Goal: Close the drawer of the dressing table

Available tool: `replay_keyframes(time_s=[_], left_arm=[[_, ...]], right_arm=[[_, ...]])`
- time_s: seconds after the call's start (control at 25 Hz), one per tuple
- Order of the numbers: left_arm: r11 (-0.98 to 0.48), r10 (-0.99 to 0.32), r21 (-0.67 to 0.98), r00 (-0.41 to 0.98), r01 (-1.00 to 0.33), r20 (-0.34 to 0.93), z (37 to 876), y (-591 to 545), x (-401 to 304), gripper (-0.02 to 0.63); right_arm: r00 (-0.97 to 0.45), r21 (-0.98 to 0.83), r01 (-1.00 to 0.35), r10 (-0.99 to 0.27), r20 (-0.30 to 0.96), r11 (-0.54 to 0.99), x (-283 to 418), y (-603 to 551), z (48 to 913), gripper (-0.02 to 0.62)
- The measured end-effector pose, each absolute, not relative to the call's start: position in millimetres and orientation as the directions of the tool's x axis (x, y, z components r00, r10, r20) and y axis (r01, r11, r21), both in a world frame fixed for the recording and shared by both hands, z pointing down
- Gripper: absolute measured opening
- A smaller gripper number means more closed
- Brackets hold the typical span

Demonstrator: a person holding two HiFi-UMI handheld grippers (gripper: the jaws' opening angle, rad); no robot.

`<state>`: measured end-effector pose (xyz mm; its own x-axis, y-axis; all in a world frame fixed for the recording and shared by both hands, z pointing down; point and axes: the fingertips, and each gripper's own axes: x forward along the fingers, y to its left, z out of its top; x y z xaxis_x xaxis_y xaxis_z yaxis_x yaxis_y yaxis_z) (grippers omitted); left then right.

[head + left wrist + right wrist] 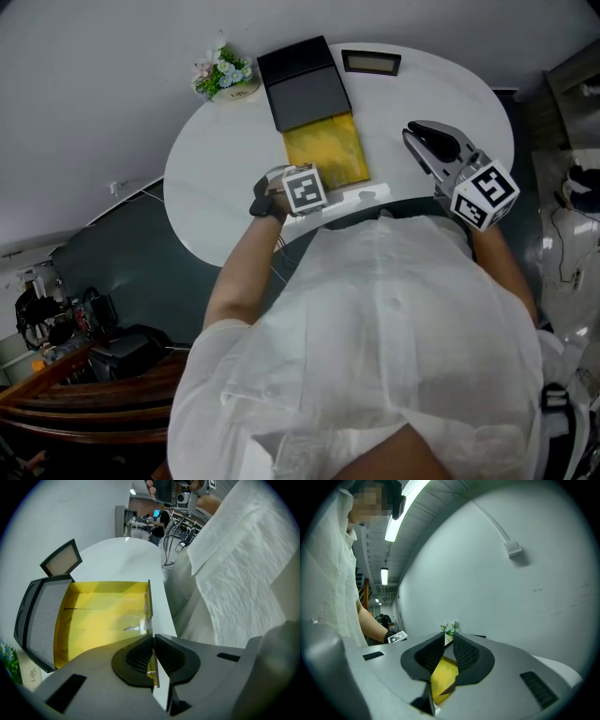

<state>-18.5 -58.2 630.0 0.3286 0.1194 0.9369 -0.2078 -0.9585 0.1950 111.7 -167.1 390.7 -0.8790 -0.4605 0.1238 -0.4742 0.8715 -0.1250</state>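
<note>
White round tabletop [216,187] against a pale wall [94,75]; dark floor [122,244] below.

I read only one print: on the pot [24,674] left of the drawer [101,616], something like "Life"; smaller letters are illegible.

A white rounded table [206,187] is seen across the upper half of the head view. On it are set a pot of flowers [225,73] at upper left, a dark flat case [302,84] at top centre, and a dark frame [370,63] just right of the case. A yellow drawer [328,150] is seen just below the case.
</note>
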Motion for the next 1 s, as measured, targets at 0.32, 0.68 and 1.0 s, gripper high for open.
replay_keyframes(time_s=[0.32, 0.68, 1.0], left_arm=[[-0.961, 0.103, 0.182, 0.344, -0.207, 0.933, 621.9, -63.7, -23.3, 0.029], [-0.960, 0.092, 0.171, 0.327, -0.222, 0.940, 625.4, -78.4, -29.8, 0.029], [-0.962, 0.067, 0.142, 0.299, -0.234, 0.952, 624.7, -98.2, -39.1, 0.029]], right_arm=[[-0.873, -0.127, -0.486, -0.472, 0.125, 0.865, 111.4, -174.4, 393.5, 0.043], [-0.867, -0.129, -0.495, -0.480, 0.130, 0.859, 110.4, -174.1, 396.4, 0.043], [-0.857, -0.130, -0.513, -0.497, 0.136, 0.849, 115.1, -175.3, 397.8, 0.043]])
